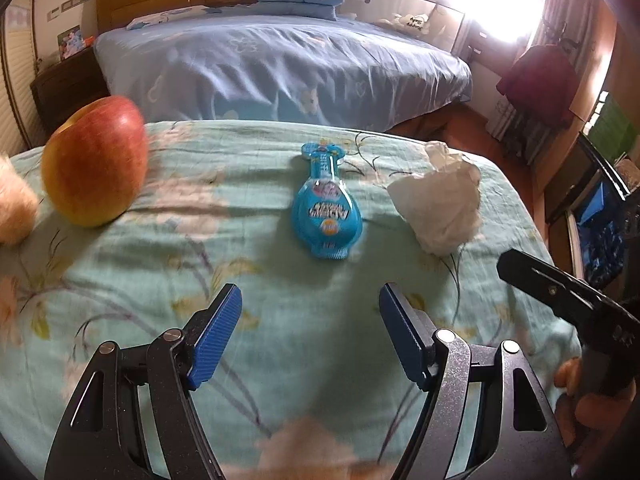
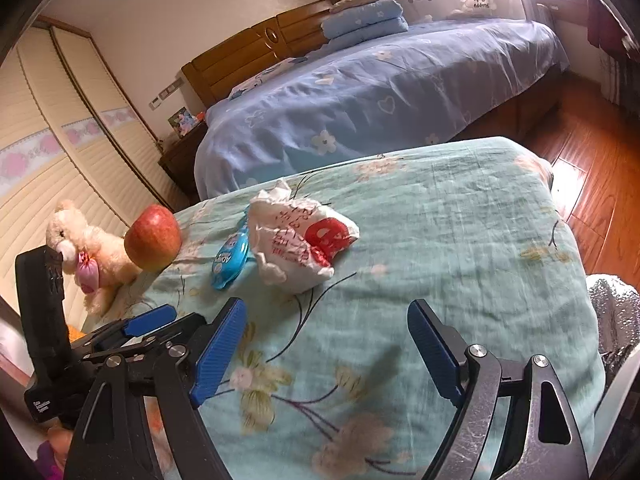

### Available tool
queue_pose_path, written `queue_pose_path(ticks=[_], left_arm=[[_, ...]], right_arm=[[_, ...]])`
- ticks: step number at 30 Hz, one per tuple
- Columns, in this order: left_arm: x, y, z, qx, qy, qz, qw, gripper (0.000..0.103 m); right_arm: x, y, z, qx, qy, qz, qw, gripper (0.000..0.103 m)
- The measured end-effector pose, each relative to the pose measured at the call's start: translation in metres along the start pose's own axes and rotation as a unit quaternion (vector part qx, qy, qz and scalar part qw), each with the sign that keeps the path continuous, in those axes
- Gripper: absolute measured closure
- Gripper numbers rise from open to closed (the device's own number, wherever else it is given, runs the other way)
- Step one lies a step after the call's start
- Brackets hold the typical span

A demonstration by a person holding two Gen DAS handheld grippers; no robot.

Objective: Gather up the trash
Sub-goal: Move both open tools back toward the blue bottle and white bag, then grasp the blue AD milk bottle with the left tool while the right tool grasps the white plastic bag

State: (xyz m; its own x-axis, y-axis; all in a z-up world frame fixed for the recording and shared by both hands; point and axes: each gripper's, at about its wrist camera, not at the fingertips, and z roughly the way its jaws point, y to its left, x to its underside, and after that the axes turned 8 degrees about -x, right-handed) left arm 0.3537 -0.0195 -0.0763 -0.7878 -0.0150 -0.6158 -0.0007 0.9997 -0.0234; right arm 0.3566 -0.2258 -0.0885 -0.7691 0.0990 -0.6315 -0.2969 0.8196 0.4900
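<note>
A flat blue snack wrapper (image 1: 327, 210) lies on the green floral cloth (image 1: 160, 280), straight ahead of my left gripper (image 1: 310, 296), which is open and empty a short way in front of it. To its right sits a crumpled white plastic bag (image 1: 440, 204). In the right wrist view the bag (image 2: 300, 240) shows red print, with the blue wrapper (image 2: 230, 258) partly tucked behind its left side. My right gripper (image 2: 326, 312) is open and empty, just short of the bag. The left gripper's blue pad (image 2: 150, 320) shows at the lower left.
A red-yellow apple (image 1: 94, 162) stands on the cloth at the left, a plush bear (image 2: 86, 246) beyond it. A bed with blue bedding (image 1: 280, 68) lies behind. Wooden floor (image 2: 592, 168) drops off past the cloth's right edge. The right gripper's black body (image 1: 568, 304) shows at right.
</note>
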Motion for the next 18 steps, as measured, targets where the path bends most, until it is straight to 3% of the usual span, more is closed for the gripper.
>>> queue_pose_path(ticks=[11,12,13,18], left_arm=[[-0.032,-0.006,0.029,-0.006,-0.002,0.017,0.9998,0.032],[-0.034,-0.006,0.029,0.000,-0.005,0.019,0.9998,0.037],[-0.035,-0.006,0.030,0.008,-0.007,0.023,0.9997,0.059],[-0.030,-0.005,0.024,0.007,-0.014,0.034,0.9993,0.059]], right_arm=[[-0.011,-0.004,0.006,-0.009,-0.002,0.002,1.000,0.019],[-0.012,-0.004,0.007,-0.009,-0.002,0.001,1.000,0.019],[-0.013,-0.003,0.008,-0.010,-0.001,0.000,1.000,0.019],[-0.016,0.000,0.015,-0.012,0.003,-0.005,1.000,0.019]])
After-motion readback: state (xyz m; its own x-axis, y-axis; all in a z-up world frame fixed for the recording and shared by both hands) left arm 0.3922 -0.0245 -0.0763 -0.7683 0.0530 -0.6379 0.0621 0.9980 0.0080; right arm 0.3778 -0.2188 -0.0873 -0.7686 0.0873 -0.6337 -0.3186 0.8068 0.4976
